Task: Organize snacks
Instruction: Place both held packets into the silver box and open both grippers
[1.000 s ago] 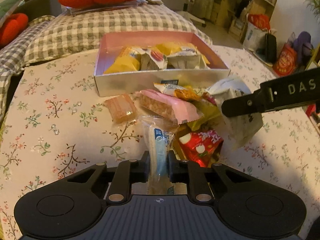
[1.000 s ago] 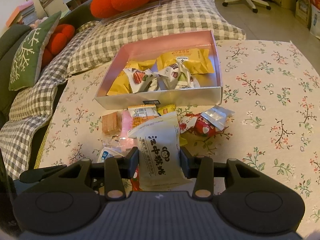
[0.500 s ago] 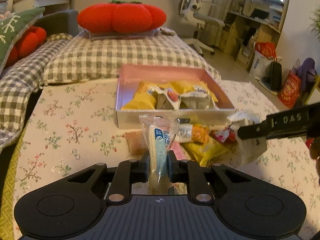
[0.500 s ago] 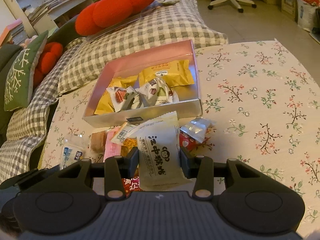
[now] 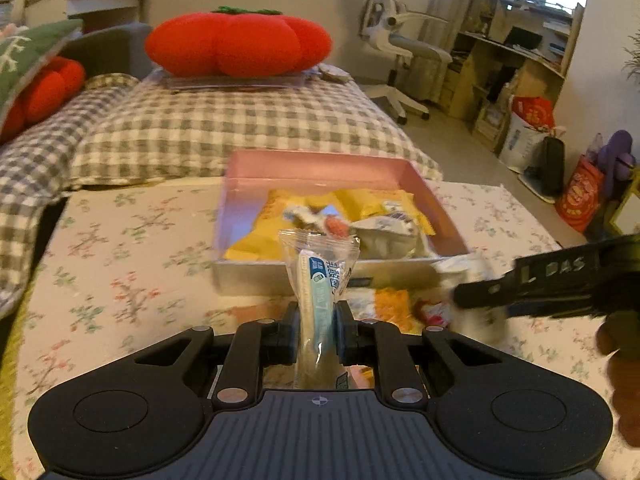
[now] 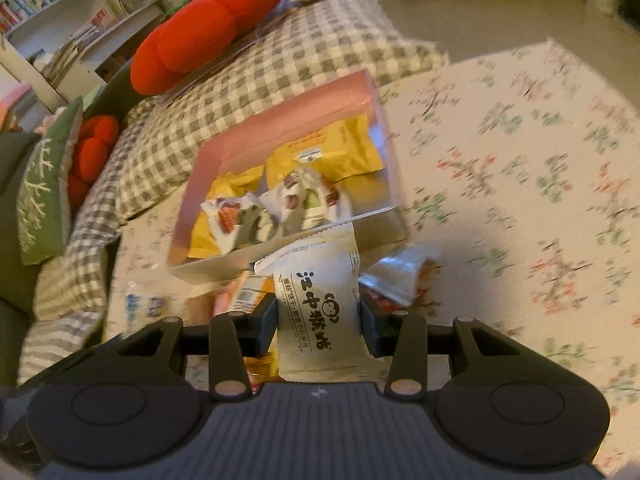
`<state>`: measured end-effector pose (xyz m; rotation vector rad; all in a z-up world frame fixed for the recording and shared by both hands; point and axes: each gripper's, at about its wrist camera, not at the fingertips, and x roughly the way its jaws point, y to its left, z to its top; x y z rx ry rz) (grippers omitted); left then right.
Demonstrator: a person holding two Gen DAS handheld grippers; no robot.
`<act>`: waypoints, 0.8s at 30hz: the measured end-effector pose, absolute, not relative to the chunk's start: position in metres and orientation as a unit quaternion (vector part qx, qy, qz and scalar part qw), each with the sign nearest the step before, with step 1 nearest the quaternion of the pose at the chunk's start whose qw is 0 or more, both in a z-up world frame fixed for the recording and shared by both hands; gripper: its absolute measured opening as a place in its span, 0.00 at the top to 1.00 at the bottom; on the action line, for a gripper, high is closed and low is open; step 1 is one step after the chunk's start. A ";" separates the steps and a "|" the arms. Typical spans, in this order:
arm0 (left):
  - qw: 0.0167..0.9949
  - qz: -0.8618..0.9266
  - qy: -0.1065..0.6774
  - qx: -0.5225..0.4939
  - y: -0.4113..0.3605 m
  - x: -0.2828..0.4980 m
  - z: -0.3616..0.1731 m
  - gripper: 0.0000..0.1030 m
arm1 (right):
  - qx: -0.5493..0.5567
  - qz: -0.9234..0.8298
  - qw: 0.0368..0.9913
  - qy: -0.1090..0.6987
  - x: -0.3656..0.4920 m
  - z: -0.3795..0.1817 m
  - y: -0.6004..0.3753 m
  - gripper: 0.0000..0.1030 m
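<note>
Left gripper (image 5: 316, 320): clenched on a clear sachet (image 5: 320, 280) with a blue stick inside, held upright above the floral cloth (image 5: 120, 264), in front of the box's near wall.
Pink box (image 5: 320, 164): on the cloth by the checked cushion (image 5: 240, 124); yellow and white packets (image 6: 312, 184) lie inside.
Loose snacks (image 5: 392, 304): heaped against the box's near wall.
Right gripper (image 6: 318, 320): grasping a white packet (image 6: 316, 312) with black lettering, over the heap.
</note>
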<state>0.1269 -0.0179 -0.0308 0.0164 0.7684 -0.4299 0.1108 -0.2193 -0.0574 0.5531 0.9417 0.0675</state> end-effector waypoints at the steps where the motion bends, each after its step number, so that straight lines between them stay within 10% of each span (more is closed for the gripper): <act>1: 0.903 -0.211 0.373 0.009 -0.022 0.131 -0.030 0.85 | 0.265 0.036 0.852 0.450 0.114 -0.058 -0.218 0.62; 24: 0.882 -0.208 0.417 -0.066 -0.056 0.265 -0.066 0.85 | 0.380 0.081 0.821 0.419 0.219 -0.086 -0.227 0.64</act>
